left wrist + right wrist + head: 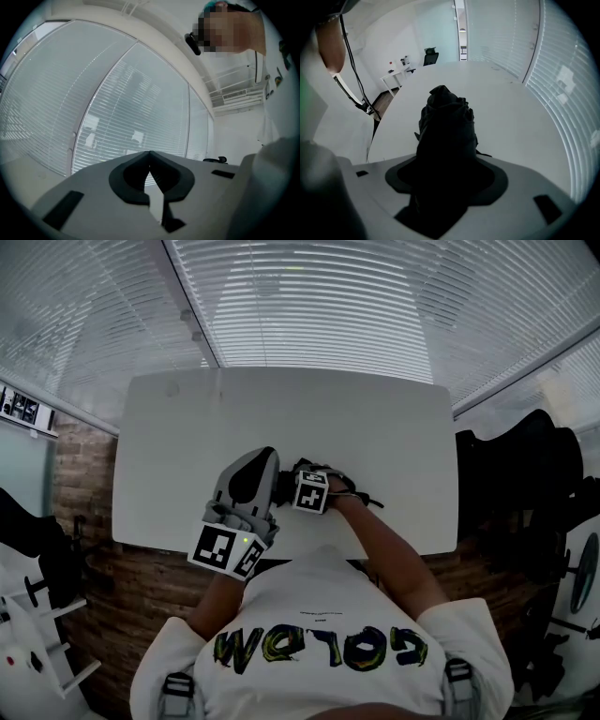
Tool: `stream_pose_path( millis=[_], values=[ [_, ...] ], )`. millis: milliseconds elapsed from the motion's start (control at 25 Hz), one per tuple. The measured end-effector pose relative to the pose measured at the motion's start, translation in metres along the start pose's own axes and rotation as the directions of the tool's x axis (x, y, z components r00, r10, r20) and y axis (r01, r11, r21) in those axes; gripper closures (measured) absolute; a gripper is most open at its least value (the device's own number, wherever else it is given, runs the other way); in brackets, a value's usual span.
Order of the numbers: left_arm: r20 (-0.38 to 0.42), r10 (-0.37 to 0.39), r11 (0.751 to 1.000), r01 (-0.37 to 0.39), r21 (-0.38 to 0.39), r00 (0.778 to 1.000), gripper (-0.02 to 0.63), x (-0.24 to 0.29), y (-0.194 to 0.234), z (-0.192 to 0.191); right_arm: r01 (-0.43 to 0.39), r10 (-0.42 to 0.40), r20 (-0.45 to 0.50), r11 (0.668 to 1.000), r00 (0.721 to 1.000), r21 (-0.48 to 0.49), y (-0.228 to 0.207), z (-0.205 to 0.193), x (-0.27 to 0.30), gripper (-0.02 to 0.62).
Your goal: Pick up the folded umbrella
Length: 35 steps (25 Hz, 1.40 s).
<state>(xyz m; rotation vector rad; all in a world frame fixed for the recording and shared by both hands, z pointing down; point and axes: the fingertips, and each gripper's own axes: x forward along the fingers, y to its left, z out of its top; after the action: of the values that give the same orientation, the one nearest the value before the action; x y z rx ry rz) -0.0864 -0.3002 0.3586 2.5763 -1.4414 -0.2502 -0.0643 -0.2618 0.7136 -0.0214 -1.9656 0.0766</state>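
1. Two handheld grippers are seen from above, both over the near edge of a white table (281,409), held by a person in a white shirt (319,615).
2. One folded umbrella (330,471), black and crumpled, lies on the table near its front edge, just right of centre.
3. From the head view, the right gripper (307,482) points steeply down onto the umbrella, and its marker cube (311,491) hides most of it.
4. In the right gripper view, the umbrella (446,126) fills the gap of the right gripper (445,187). Its jaws are closed against the umbrella's sides. The free end of the umbrella stretches away across the bare tabletop (511,122).
5. Just beside it to the left, the left gripper (262,461) is held level above the table, with its own marker cube (225,549) nearest the person.
6. In the left gripper view, the left gripper (150,161) has its jaws together at the tips with nothing between them. It faces closed window blinds (131,117).
7. White blinds (375,296) also run behind the far edge of the table in the head view.
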Motion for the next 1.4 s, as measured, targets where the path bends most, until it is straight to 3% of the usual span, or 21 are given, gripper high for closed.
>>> stream_pose_path(
  millis=[400,560,760,920,1120,1400],
  values=[
    [0.004,0.008,1.0,-0.008,0.015,1.0,0.597,-0.002,-0.001,0.003,0.123,-0.137,0.126,0.986,0.983,0.111,-0.022,0.003,-0.044,0.351],
    [0.005,0.005,1.0,-0.005,0.018,1.0,0.597,-0.001,-0.003,0.005,0.185,-0.222,0.209,0.966,0.953,0.181,-0.037,0.011,-0.083,0.351],
    [0.005,0.0,1.0,0.0,0.019,1.0,0.597,0.001,-0.005,0.003,0.252,-0.325,0.309,0.934,0.894,0.252,-0.052,0.018,-0.132,0.35],
    [0.007,-0.002,1.0,0.002,0.019,1.0,0.597,0.001,-0.008,0.002,0.279,-0.387,0.394,0.911,0.834,0.304,-0.054,0.024,-0.171,0.35],
    [0.005,0.0,1.0,0.0,0.019,1.0,0.597,0.001,-0.01,0.001,0.327,-0.484,0.483,0.867,0.73,0.375,-0.052,0.029,-0.224,0.348],
    [0.007,-0.001,1.0,0.001,0.019,1.0,0.597,0.002,-0.01,0.003,0.331,-0.602,0.594,0.795,0.534,0.508,-0.039,0.032,-0.296,0.348]
  ],
)
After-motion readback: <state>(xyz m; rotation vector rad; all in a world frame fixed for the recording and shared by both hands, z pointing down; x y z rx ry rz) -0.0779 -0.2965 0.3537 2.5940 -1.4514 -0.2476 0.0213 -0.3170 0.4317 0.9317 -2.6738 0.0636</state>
